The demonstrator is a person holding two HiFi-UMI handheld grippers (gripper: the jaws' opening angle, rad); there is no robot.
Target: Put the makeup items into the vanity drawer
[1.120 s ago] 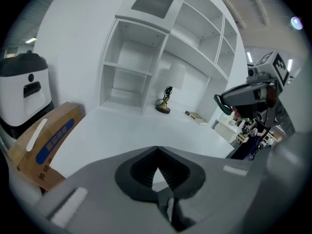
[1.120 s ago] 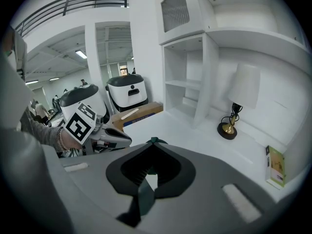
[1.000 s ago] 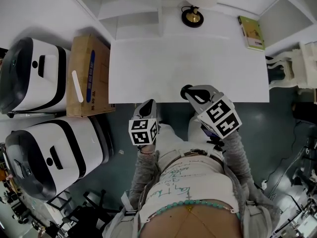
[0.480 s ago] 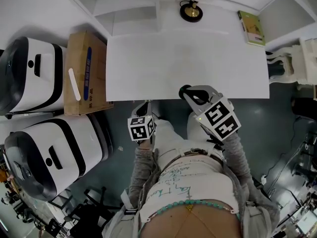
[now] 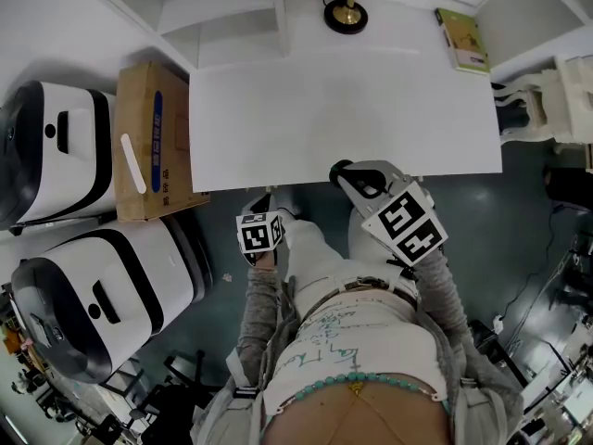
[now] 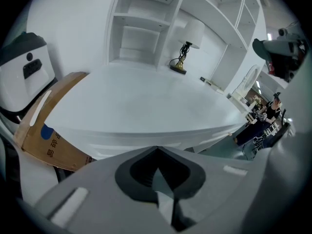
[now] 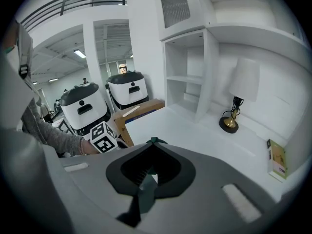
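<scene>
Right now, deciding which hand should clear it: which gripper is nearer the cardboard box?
Left. The left gripper hangs at the table's front edge, just right of the cardboard box; the right gripper is farther right along that edge.

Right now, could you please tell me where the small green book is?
In the head view, the green book lies flat at the far right of the white tabletop, to the right of the lamp that stands at the back.
</scene>
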